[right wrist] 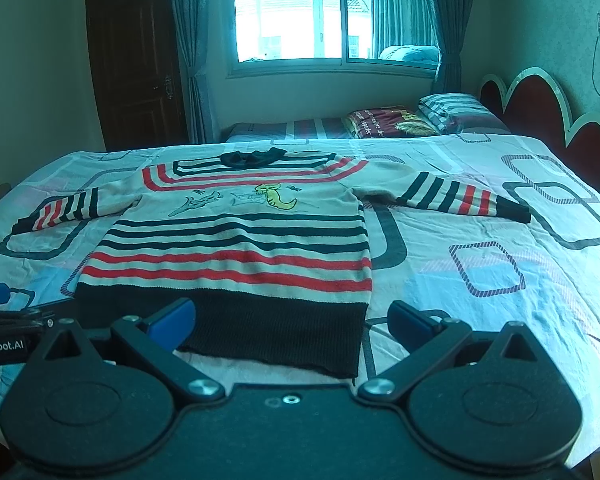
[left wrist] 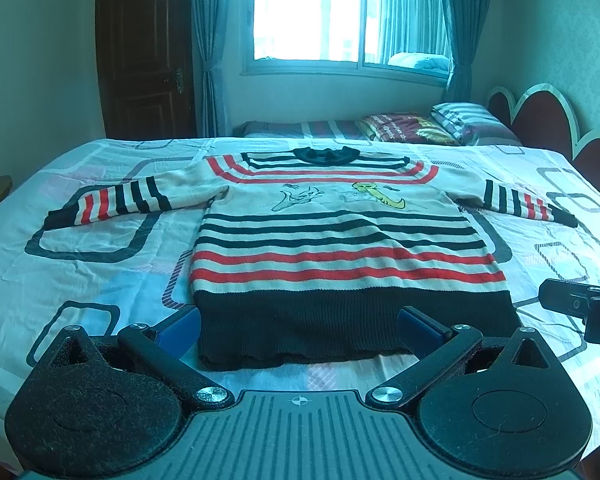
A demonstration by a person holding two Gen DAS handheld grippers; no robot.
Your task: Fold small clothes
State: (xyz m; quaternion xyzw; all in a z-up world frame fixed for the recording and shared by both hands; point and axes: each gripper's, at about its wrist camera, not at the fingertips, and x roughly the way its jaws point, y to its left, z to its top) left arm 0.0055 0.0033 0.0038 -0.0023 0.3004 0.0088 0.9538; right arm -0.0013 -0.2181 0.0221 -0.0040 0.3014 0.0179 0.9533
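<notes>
A small knit sweater point(left wrist: 340, 240) with black and red stripes and a dark hem lies flat, front up, on the bed, both sleeves spread out sideways; it also shows in the right wrist view point(right wrist: 236, 240). My left gripper point(left wrist: 299, 326) is open, low over the hem, its blue fingers either side of the hem's left and middle part. My right gripper point(right wrist: 292, 320) is open over the hem's right corner. The right gripper's tip shows at the right edge of the left wrist view point(left wrist: 580, 300), and the left gripper shows at the left edge of the right wrist view point(right wrist: 4, 312).
The bed sheet point(left wrist: 100, 300) is pale with grey rounded-square prints. A second bed with pillows point(left wrist: 412, 126) stands behind. A red scalloped headboard point(left wrist: 548, 124) is at the right, a dark door point(left wrist: 148, 60) at the left, a window with curtains at the back.
</notes>
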